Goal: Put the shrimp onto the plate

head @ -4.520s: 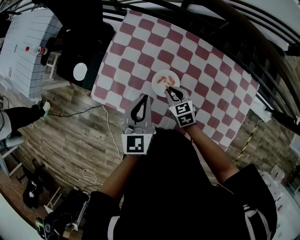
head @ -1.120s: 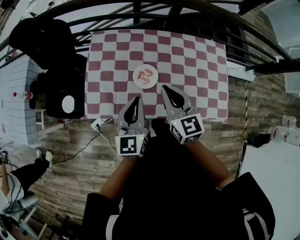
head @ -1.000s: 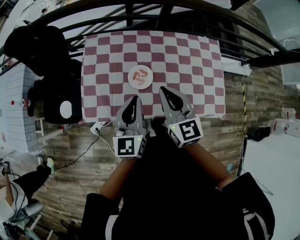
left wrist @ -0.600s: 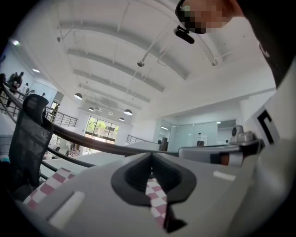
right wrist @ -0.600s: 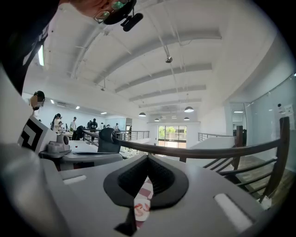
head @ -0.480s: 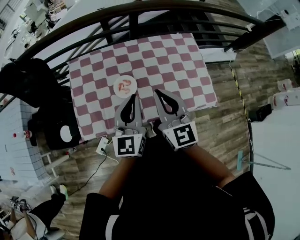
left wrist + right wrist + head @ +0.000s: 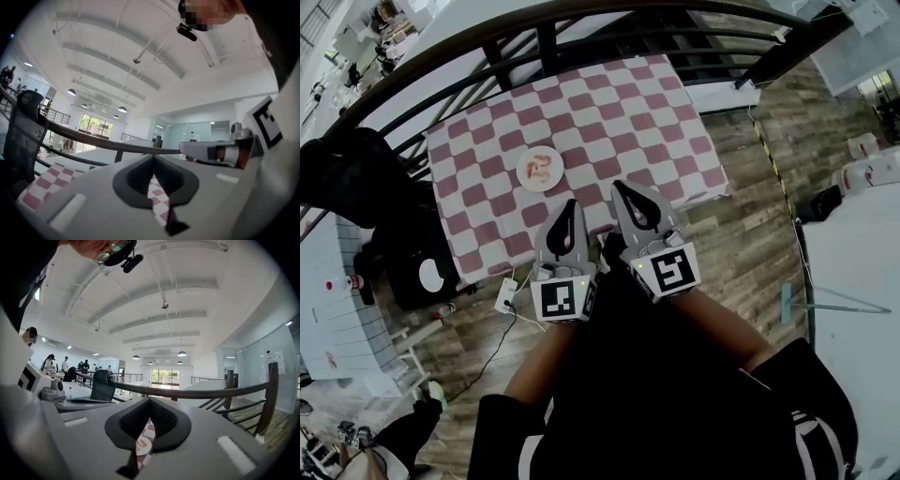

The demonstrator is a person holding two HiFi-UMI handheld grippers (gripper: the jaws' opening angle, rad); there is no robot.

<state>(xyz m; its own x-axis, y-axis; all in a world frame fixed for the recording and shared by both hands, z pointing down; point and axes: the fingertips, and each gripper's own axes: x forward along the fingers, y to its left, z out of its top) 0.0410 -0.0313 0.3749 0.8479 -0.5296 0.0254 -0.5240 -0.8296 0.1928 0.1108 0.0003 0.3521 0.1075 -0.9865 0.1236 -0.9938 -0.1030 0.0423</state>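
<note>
The shrimp [image 7: 541, 166] lie on the white plate [image 7: 523, 180], which sits on the red-and-white checkered tablecloth [image 7: 647, 122]. The left gripper [image 7: 569, 208] and right gripper [image 7: 623, 190] hover over the cloth's near edge, clear of the plate, each with its jaws closed together on nothing. The placing looks done, and I see no loose shrimp calling for another pick.

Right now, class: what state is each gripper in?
Left gripper: jaws shut, holding nothing.
Right gripper: jaws shut, holding nothing.
</note>
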